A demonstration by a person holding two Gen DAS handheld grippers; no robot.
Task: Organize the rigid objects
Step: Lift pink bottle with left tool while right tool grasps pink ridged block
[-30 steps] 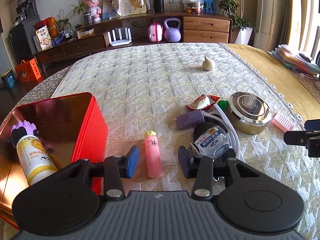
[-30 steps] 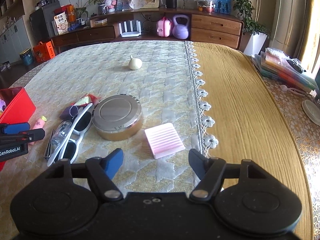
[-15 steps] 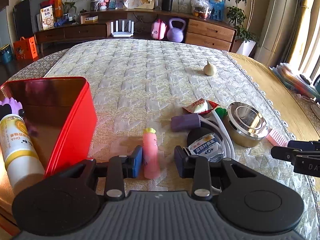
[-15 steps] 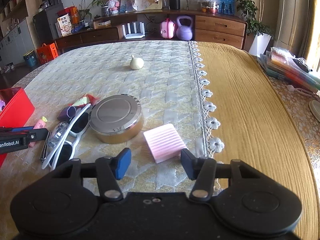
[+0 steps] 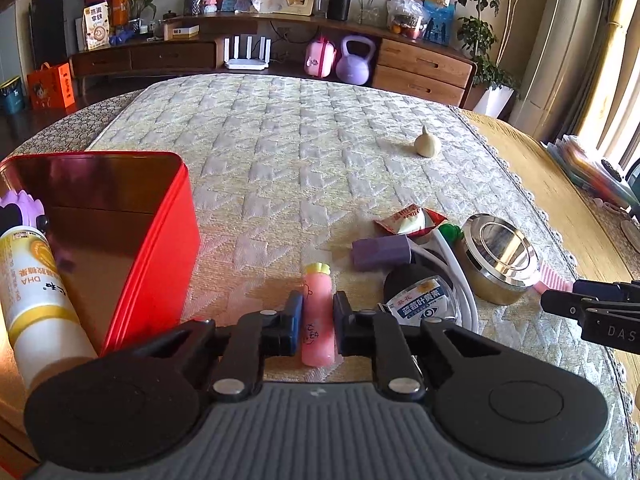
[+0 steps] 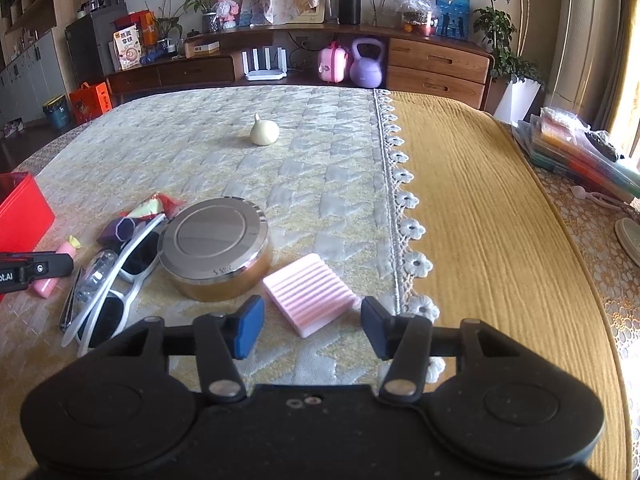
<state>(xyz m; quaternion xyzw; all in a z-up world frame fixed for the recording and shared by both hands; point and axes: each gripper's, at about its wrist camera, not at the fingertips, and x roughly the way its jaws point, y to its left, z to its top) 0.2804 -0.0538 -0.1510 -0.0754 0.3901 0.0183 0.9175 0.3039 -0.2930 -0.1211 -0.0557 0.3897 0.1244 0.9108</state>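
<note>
On the quilted cloth (image 5: 304, 152), beside the red tin (image 5: 132, 248), we log a pink tube (image 5: 318, 312) clamped between our left gripper (image 5: 318, 322) pads. Our right gripper (image 6: 312, 326) is opening, pads clear of the pink ridged block (image 6: 310, 294) between them. The round metal tin (image 6: 214, 250) and sunglasses (image 6: 116, 284) crowd the left; bare cloth lies beyond to the lace edge (image 6: 404, 200).

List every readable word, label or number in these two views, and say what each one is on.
"DHA": white bottle lying in the red tin; its other print is unreadable.
"DAS": right gripper, cut off by the frame edge.
"ot.AI": left gripper, cut off likewise.
Small clear bottle: blue Chinese label, too blurred.
Pink tube: dark scribble, unreadable.
Snack packet: red print, too small.
</note>
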